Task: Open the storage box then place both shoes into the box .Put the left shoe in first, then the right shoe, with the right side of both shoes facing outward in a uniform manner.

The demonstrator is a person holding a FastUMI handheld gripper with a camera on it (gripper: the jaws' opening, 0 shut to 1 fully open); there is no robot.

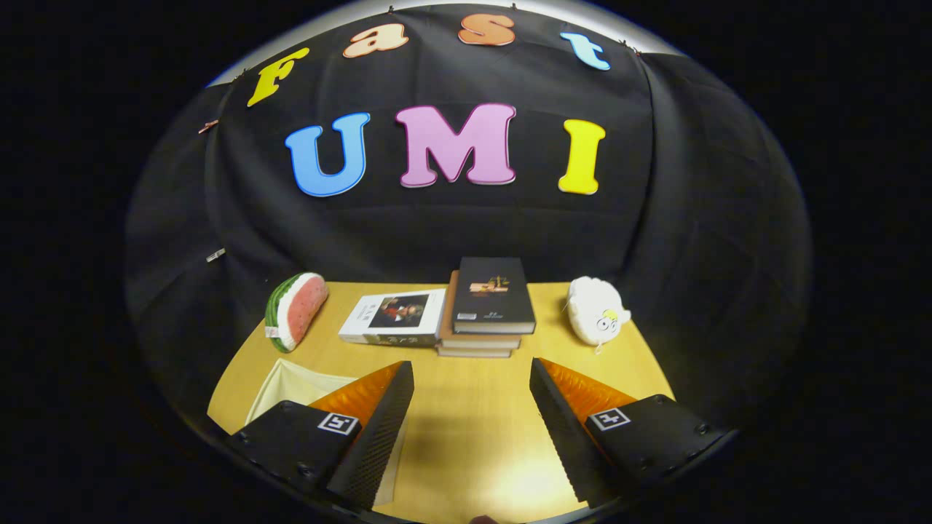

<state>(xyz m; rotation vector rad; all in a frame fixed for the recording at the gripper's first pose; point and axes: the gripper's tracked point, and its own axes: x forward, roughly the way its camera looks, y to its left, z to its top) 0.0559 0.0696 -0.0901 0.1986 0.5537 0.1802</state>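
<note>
Your tongs [472, 378] stand wide apart, holding nothing, over the yellow wooden surface [466, 429]. At 10 o'clock, under the left finger, lies a pale translucent storage box [291, 386]; a stack of dark hardcover books [488, 309] sits at 12.

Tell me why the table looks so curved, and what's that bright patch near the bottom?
Gripper view: a fisheye lens bows the table and wall; the bright patch is glare from lighting on the wood between the open tongs. A soft shadow lies beside the left finger. The books look sharp.
</note>
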